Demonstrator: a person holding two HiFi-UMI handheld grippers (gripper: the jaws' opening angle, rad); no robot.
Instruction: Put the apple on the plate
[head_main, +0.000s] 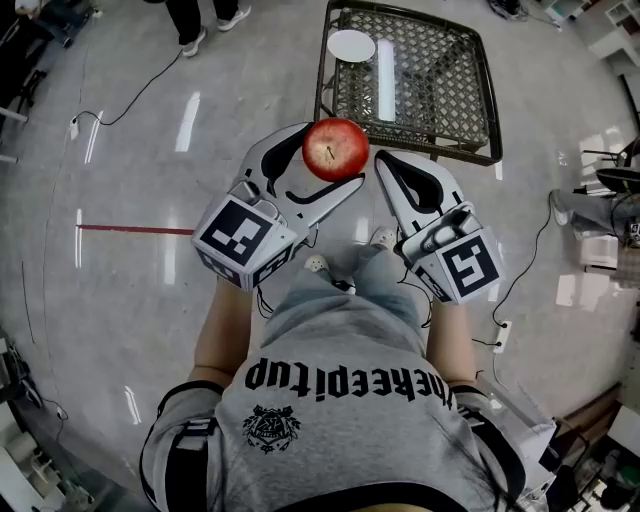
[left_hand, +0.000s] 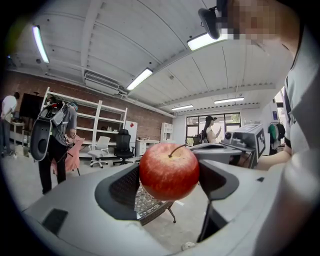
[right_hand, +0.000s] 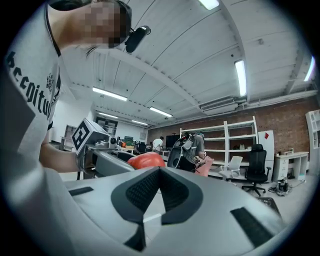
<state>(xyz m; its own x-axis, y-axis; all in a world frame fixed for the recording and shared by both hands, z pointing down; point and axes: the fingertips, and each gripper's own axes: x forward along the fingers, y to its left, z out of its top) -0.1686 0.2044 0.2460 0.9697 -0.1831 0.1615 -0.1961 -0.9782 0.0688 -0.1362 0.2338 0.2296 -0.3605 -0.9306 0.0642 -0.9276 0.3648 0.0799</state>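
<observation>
Pinching the apple from two sides, the jaws of the left gripper are seen pressed against its red skin, and the fruit is held up in the air, clear of every surface. In the left gripper view the apple is shown filling the gap between the two dark pads, with its stalk pointing up and to the right. Just to the right of the left gripper, the right gripper is held at about the same height. Its jaws are brought together, tip to tip, with nothing between them. In the right gripper view the apple is seen beyond those closed tips, a little to their left. The plate, white and round, is found well ahead of the left gripper, past the apple and below it. It is set on the left part of a woven-topped table with a dark frame. The apple and the plate are well apart. Below both grippers a glossy grey floor is seen, and the person's grey shirt is close behind them.
</observation>
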